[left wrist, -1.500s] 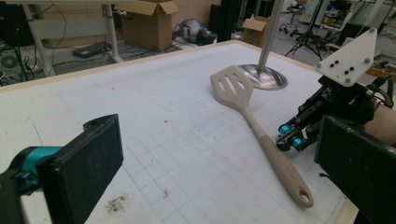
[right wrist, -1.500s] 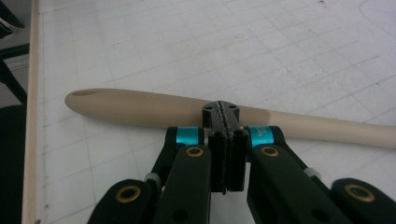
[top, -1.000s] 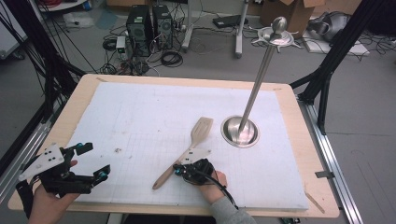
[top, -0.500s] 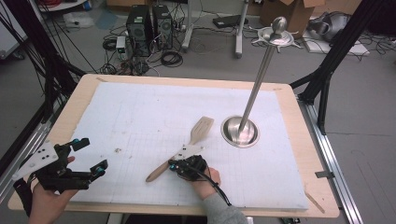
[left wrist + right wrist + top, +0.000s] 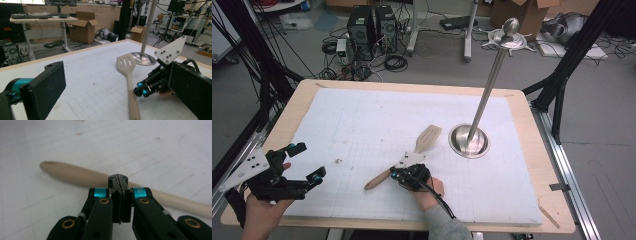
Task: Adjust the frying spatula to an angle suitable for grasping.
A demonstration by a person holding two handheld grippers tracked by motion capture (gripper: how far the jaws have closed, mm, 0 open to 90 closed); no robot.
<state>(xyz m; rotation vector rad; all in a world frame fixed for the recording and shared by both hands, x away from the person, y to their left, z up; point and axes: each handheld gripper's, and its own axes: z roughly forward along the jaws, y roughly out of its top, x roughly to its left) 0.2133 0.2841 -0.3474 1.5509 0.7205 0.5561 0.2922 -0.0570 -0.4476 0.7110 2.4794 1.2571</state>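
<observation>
- Resting pressed together, with nothing between them, the right tongs (image 5: 119, 195) sit against the wooden spatula (image 5: 412, 155) handle on the bench (image 5: 522, 107).
- Left tongs (image 5: 304, 162) wait spread apart.
- Next, probably: spread the right tongs and straddle the handle.

Matt pale wooden spatula (image 5: 422, 146); polished metal stand (image 5: 469, 140); worktop (image 5: 532, 125) of light wood under a matt white gridded sheet (image 5: 362, 125).

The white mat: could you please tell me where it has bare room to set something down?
The white mat is bare along its far half, from the far-left corner across to the metal stand. The near-right corner, right of the right tongs, is also free. The near middle is crowded: the wooden spatula lies slantwise there, with the left tongs at the near-left edge.
</observation>
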